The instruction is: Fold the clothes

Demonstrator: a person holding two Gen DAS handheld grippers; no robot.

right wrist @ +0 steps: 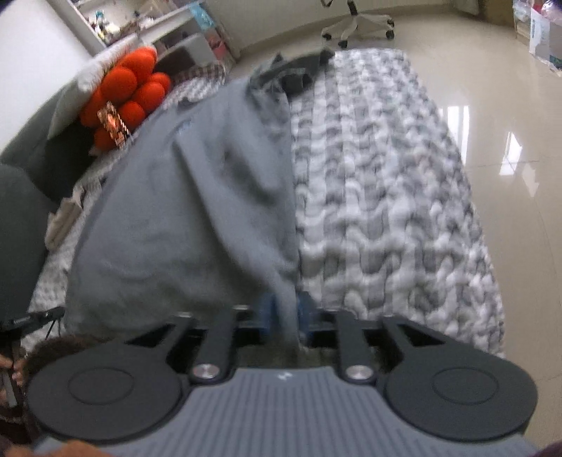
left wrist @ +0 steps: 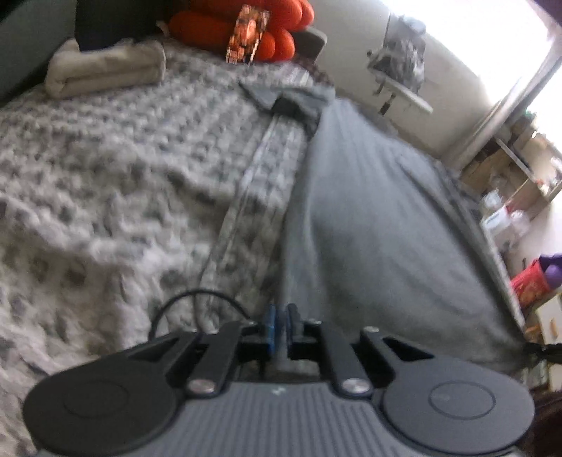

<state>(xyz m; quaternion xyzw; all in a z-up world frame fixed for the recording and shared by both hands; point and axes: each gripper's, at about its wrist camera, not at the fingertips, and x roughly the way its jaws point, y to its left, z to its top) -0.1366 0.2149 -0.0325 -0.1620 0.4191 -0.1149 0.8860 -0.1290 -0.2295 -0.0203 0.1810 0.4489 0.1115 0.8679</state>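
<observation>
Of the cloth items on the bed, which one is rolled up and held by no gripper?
The beige rolled cloth near the orange cushion. The grey garment is spread out, gripped by the left gripper and the right gripper.

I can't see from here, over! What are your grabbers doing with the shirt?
Left gripper shut on grey shirt. Right gripper shut on its other edge. Shirt stretched over knit blanket. Nothing blocking, over.

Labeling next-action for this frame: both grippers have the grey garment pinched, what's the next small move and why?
Probably carry both grippers forward together, laying the held edge toward the far end. The left gripper and right gripper are each shut on one edge of the grey garment, which is stretched between them above the knit blanket, its far end still bunched there.
</observation>
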